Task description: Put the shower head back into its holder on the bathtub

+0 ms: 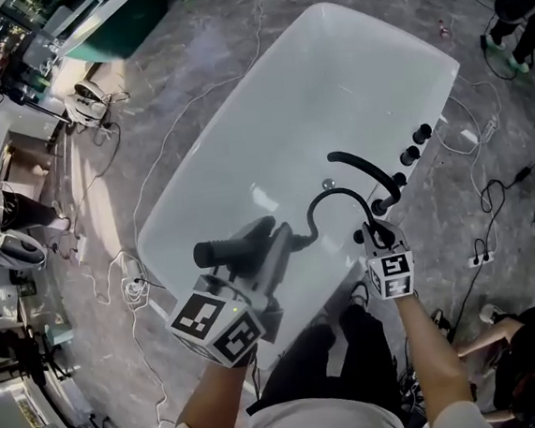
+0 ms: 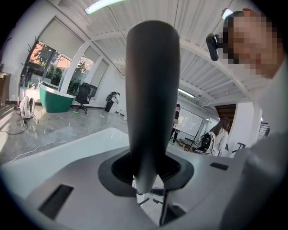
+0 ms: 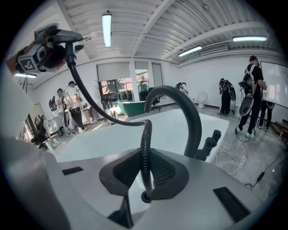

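shower head [image 1: 236, 247] over open bathtub [image 1: 330, 80]

Tub [image 1: 269, 133]: glossy smooth white, acrylic look. Shower head [image 2: 152, 90]: matt black, smooth. Hose [image 3: 145, 143]: black, ribbed, slight sheen. Spout [image 1: 365, 167]: matt black, smooth. Knobs [image 1: 422, 134]: same matt black. Floor [image 1: 231, 33]: polished grey marbled stone, reflective. Jaws: matt grey plastic, smooth; pads [image 3: 121, 173]: dark, finely textured.

Before you, a white oval bathtub [image 1: 269, 133] stands on the grey marbled floor [image 1: 186, 56]. On its right rim sit a black curved spout [image 1: 362, 166] and black round knobs [image 1: 411, 155]. White cables [image 1: 132, 289] trail over the floor left of it, and a white power strip [image 1: 480, 258] lies to its right.
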{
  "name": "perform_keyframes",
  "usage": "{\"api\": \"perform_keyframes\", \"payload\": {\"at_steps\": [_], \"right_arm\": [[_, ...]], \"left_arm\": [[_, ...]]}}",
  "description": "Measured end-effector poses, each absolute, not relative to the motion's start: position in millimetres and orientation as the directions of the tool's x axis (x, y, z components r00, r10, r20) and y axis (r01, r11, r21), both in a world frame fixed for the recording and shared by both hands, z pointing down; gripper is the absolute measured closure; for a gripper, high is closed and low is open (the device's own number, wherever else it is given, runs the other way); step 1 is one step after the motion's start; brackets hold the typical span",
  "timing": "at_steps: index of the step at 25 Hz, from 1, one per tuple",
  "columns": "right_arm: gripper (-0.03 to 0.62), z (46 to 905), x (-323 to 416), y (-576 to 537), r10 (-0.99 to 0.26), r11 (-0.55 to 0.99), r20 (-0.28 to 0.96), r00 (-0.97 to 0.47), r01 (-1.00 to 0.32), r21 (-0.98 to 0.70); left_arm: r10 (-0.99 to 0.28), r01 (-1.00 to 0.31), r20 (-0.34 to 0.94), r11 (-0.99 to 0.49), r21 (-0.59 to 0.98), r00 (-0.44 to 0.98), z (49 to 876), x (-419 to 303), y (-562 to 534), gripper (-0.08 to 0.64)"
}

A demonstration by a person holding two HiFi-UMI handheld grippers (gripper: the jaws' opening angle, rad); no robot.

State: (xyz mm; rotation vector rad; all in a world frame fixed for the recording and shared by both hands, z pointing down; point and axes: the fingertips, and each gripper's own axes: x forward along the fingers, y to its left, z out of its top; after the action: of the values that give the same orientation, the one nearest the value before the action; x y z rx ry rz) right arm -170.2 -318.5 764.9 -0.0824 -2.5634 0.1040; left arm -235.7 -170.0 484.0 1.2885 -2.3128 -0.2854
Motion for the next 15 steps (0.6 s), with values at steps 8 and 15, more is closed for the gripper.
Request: {"api": "perform_keyframes", "payload": {"at_steps": [8, 15], "right_arm": [[0.529, 854.2, -161.0, -310.0, 0.074, 0.995, 0.641, -0.764, 0.018, -0.094], [0.529, 894.7, -163.8, -309.1, 0.078, 0.995, 0.689, -0.720, 0.017, -0.094]], "left_arm": [[-0.861, -0.776, 0.285, 0.506, 0.377, -0.422, 488.8, -235.1, -178.1, 0.457], [-0.872, -0.791, 0.289, 0.483, 0.375, -0.395, 500.3, -229.5, -188.5, 0.457]]}}
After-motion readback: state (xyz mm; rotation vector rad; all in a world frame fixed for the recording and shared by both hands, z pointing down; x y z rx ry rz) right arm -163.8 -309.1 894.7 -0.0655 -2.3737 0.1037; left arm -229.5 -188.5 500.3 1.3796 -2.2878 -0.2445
